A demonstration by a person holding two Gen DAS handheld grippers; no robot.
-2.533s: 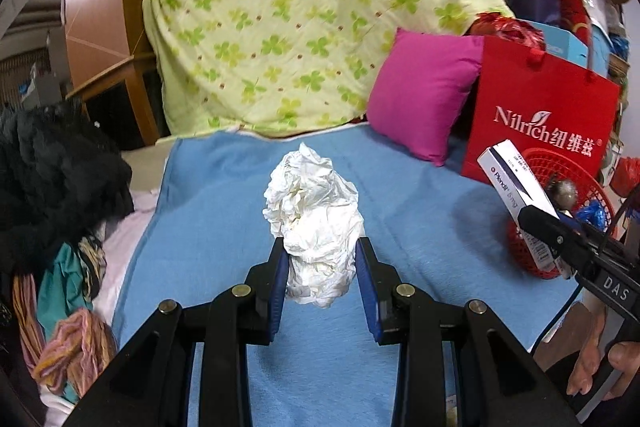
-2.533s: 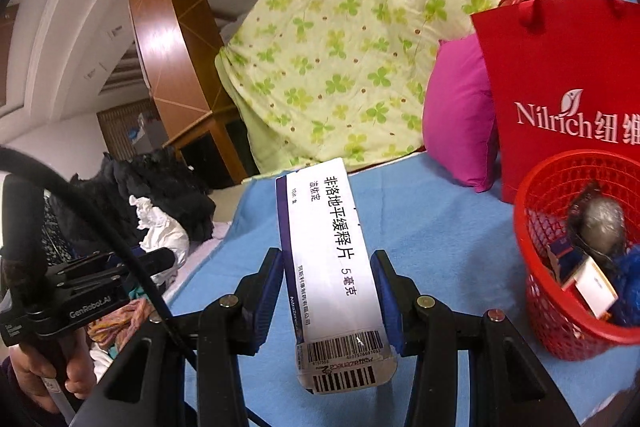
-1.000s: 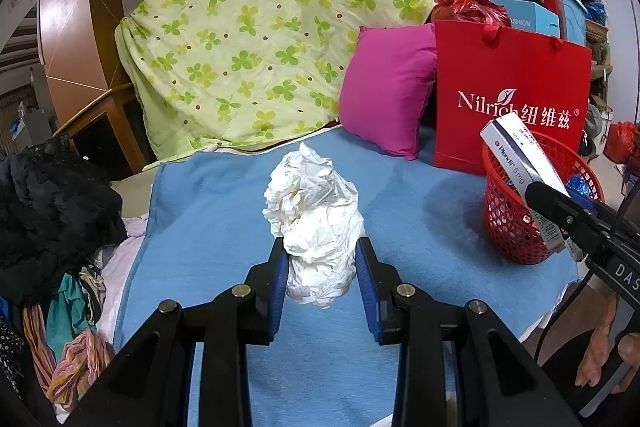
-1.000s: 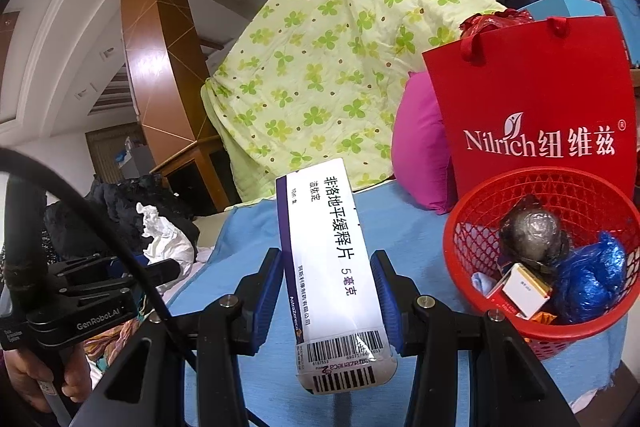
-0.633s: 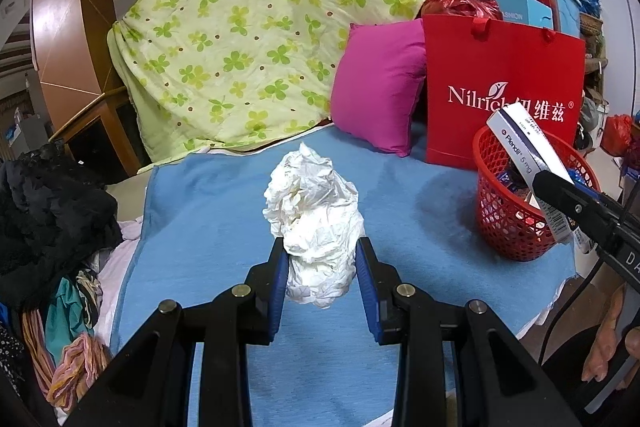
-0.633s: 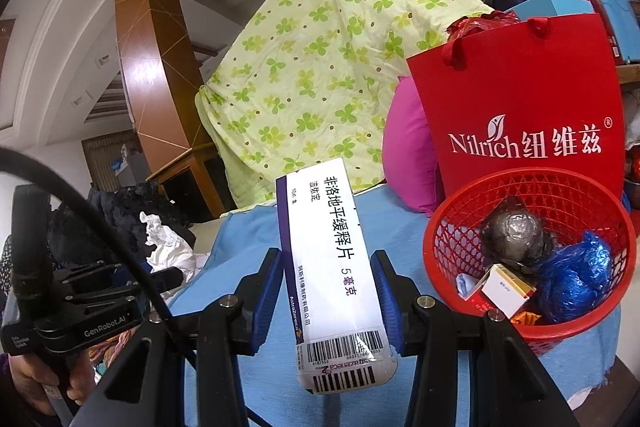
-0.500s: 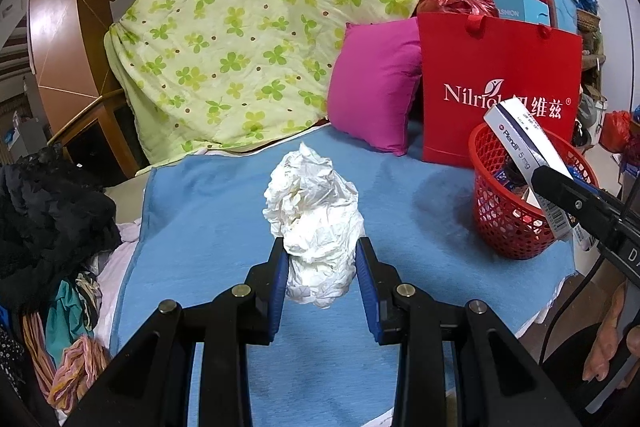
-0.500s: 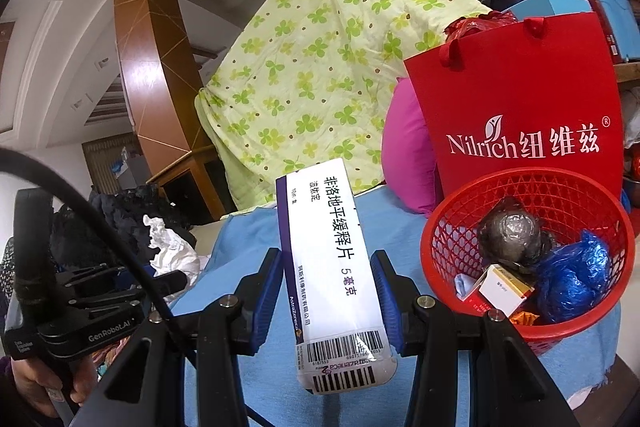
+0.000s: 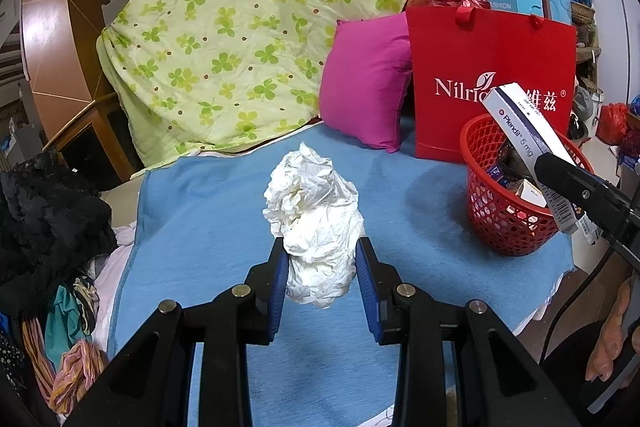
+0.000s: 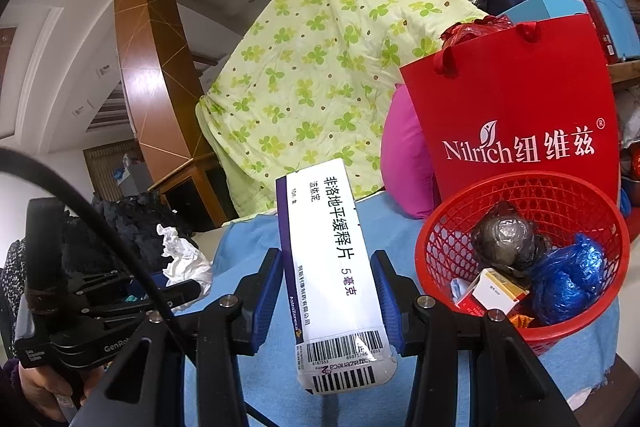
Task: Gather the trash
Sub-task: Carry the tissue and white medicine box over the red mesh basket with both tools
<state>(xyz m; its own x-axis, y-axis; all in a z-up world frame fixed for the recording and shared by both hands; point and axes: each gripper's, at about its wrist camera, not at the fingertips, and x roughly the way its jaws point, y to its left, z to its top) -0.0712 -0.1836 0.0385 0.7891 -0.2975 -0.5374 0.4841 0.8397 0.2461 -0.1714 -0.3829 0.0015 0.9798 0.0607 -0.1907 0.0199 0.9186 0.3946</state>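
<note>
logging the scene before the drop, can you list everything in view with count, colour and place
crumpled tissue: 1, white, between the left gripper's pads
medicine box: 1, white and purple, between the right gripper's pads
basket: 1, red mesh, on the blanket's right edge, holding wrapped trash and a small box
blanket: 1, blue, covering the surface
paper bag: 1, red, behind the basket
cushion: 1, magenta, left of the bag
quilt: 1, yellow-green clover print, heaped at the back
clothes pile: 1, mostly black, far left
left gripper: black, blue pads, shut on tissue
right gripper: black, blue pads, shut on box
</note>
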